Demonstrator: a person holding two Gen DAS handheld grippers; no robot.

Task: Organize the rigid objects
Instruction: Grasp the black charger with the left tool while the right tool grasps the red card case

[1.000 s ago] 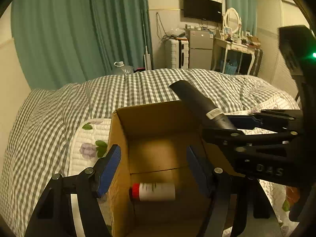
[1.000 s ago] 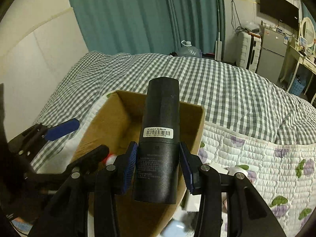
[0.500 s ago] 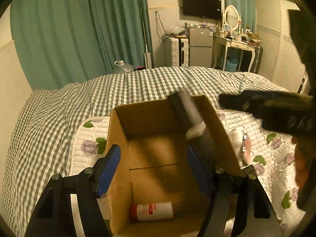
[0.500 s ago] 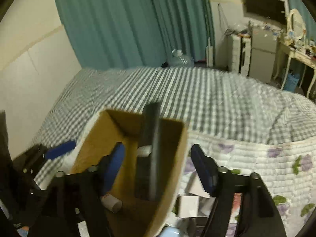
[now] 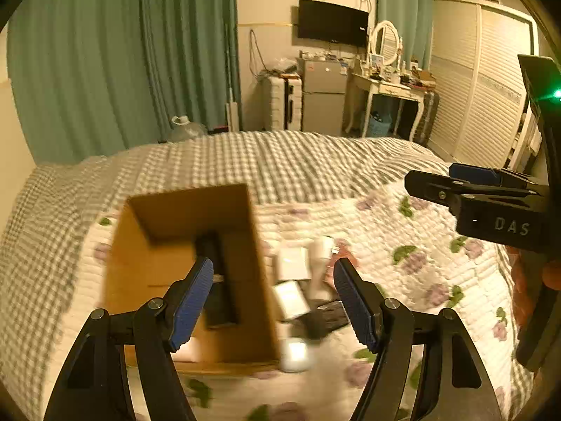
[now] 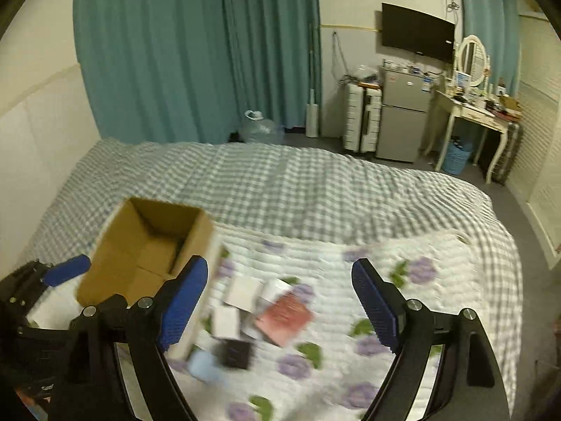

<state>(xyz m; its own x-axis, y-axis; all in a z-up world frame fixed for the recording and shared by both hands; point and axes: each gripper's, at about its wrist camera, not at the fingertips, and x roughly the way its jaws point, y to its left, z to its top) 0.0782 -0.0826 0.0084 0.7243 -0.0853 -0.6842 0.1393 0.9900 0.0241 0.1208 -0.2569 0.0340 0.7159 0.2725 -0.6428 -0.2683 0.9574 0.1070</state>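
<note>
Both your grippers are empty: the right gripper (image 6: 280, 301) has just been opening, and so has the left gripper (image 5: 271, 296). The black cylinder (image 5: 219, 280) lies in the cardboard box (image 6: 115, 266). Small boxes (image 6: 266, 312) wait at 6 o'clock from your right jaws (blurred); a hasty grab could pinch the quilt (image 6: 438, 263).

- Black cylinder (image 5: 218, 280) no longer clamped in right gripper (image 6: 282, 307); now lies inside cardboard box (image 5: 242, 315), just ahead of left gripper (image 5: 273, 298).
- R jaws have just been opening, now wide, nothing between pads.
- L jaws have opened a bit more too, empty.
- Both grippers pulled back; box now ahead-left of each, small boxes (image 6: 242, 291) on quilt ahead of R gripper.
</note>
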